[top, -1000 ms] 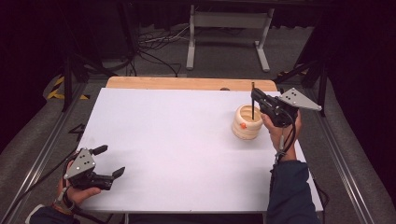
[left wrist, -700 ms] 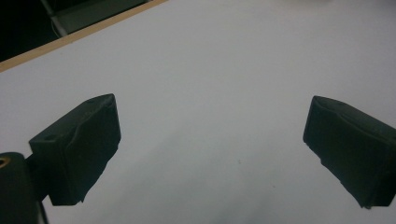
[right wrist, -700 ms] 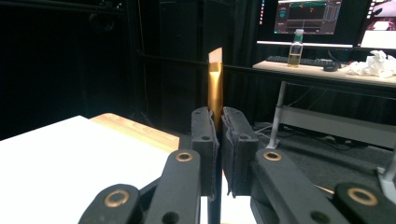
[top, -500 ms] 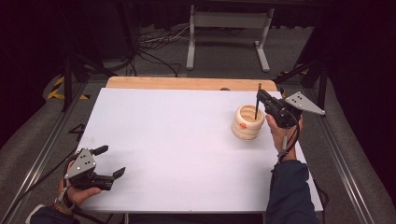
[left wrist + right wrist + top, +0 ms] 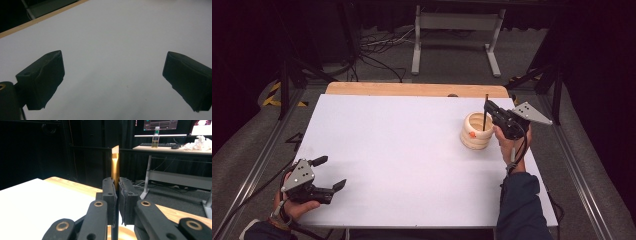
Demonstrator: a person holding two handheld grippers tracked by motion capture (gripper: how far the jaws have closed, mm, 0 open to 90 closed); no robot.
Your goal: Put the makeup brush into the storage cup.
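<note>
Since the earlier frame the thin brush point(image 5: 484, 112) has shifted slightly rightward and now stands upright over the wooden cup point(image 5: 476, 131) at the right of the white surface point(image 5: 402, 150). It looks light, stiff and slim, likely to slip or pivot; it is best held at mid-handle. The right hand-held gripper point(image 5: 117, 195) is clenched on the handle below the gold ferrule, forearm raised. The left hand-held gripper point(image 5: 328, 172) rests released, well apart.

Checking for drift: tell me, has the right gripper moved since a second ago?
Yes. The right gripper shifted slightly toward the table's right edge, relative to the wooden cup.
</note>
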